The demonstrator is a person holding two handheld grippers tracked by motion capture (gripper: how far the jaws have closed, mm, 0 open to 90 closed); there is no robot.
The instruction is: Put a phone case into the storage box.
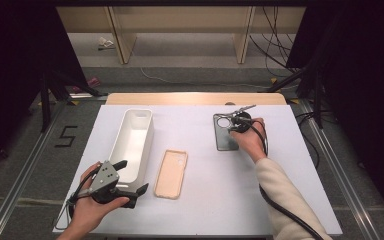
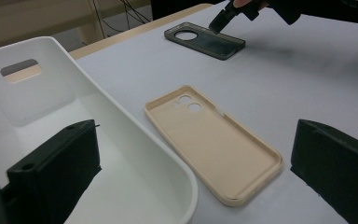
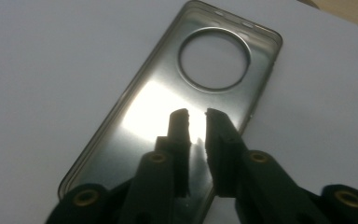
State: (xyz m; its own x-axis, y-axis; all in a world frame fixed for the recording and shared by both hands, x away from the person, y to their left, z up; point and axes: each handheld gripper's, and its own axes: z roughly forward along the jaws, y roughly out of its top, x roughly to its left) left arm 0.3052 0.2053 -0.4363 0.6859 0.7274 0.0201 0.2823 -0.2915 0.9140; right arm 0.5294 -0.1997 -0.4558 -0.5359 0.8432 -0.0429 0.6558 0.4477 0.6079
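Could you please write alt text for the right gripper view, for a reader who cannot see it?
The right tool hangs just above a dark translucent phone case, its two black jaws slightly apart with nothing between them. The case lies open side up on the white table, its round camera hole at the far end.

Two phone cases, one dark point(image 1: 225, 132) and one beige point(image 1: 171, 173), one white bin point(image 1: 132, 142), and two claws.

One mark to read here: a black "5" point(image 1: 66, 136) sits on the grey floor point(image 1: 25, 145) left of the table, near the metal rail. The phone cases and the white bin carry no readable lettering.
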